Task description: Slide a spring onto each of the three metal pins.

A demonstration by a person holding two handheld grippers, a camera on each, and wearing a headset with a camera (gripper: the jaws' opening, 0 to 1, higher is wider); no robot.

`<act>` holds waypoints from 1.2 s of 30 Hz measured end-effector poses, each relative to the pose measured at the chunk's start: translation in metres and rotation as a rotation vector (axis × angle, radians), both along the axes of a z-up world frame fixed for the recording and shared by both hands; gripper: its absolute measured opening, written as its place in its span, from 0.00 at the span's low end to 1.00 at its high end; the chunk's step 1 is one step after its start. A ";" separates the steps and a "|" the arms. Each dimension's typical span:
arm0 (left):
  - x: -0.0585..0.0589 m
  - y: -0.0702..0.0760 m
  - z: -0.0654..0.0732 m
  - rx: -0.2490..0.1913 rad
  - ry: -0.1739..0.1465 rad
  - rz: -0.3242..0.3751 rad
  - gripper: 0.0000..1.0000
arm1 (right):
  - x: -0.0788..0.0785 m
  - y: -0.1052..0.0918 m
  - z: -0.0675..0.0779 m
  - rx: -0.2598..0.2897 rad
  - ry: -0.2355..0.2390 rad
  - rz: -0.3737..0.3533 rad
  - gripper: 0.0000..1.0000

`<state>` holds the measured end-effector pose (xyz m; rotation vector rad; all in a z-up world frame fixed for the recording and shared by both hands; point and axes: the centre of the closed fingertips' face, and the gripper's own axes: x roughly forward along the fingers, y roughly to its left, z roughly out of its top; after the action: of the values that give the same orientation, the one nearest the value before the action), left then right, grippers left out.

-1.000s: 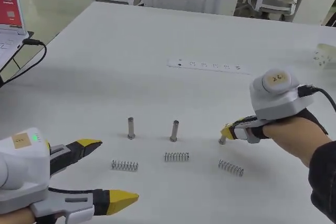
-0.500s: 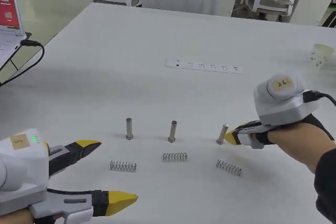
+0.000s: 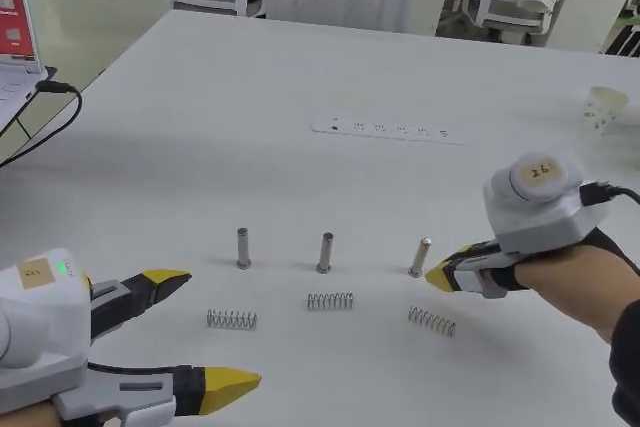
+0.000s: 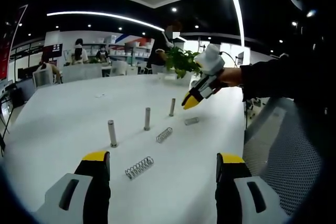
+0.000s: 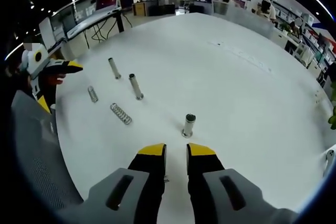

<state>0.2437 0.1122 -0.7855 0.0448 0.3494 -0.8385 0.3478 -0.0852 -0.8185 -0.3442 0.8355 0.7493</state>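
Note:
Three metal pins stand in a row on the white table: left (image 3: pixel 243 247), middle (image 3: pixel 326 252) and right (image 3: pixel 420 257), the right one leaning a little. A spring lies in front of each: left (image 3: pixel 231 319), middle (image 3: pixel 330 301), right (image 3: pixel 431 321). My right gripper (image 3: pixel 443 275) hovers just right of the right pin (image 5: pixel 189 124), apart from it, its jaws a narrow gap apart with nothing between them. My left gripper (image 3: pixel 205 332) is wide open near the front edge, with the left spring (image 4: pixel 139 167) ahead of it.
A white power strip (image 3: pixel 388 130) lies across the middle of the table (image 3: pixel 300 77). A paper cup (image 3: pixel 603 107) stands at the far right. A black cable (image 3: pixel 50 107) trails off the left edge. Chairs stand beyond the far edge.
The right gripper was on the right pin's top a second ago. It has let go and drawn back to the right, and the pin now stands free. The left gripper has not moved.

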 end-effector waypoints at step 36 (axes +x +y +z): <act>0.000 0.002 -0.005 -0.010 0.008 0.012 0.79 | -0.034 0.017 -0.035 -0.251 0.104 0.334 0.11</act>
<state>0.2439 0.1139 -0.7907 0.0304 0.3526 -0.8288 0.3138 -0.0677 -0.8531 -0.6851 0.9856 0.9802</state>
